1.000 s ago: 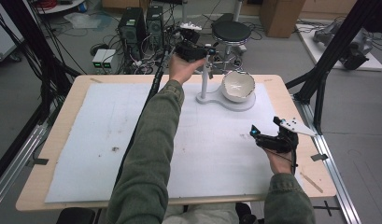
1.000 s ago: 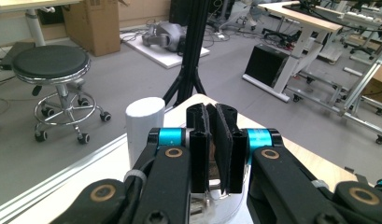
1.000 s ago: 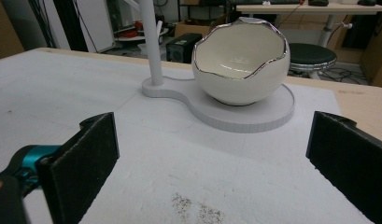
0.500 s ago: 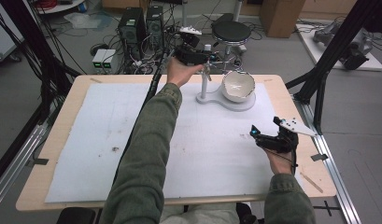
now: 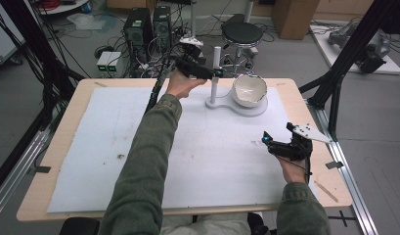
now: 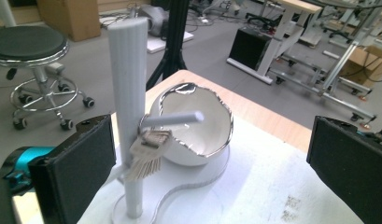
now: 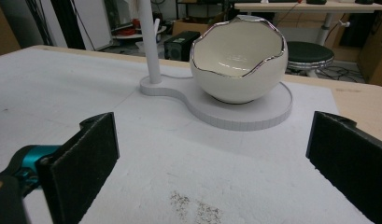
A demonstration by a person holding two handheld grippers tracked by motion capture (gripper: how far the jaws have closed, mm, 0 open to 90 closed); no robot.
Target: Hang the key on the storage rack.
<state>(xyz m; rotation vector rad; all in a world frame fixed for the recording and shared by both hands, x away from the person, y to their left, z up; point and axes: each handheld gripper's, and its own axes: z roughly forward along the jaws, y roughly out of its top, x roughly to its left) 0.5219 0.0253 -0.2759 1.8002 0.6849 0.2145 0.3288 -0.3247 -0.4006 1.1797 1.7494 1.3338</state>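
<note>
Left gripper advanced to post | tassel visible | both spread

Round black stool behind the table, two computer towers on the floor, cardboard box beyond.

No readable text, label, brand, number or sign anywhere: none on the white post, on the egg-shaped bowl beyond the fingers, or on the table.
</note>
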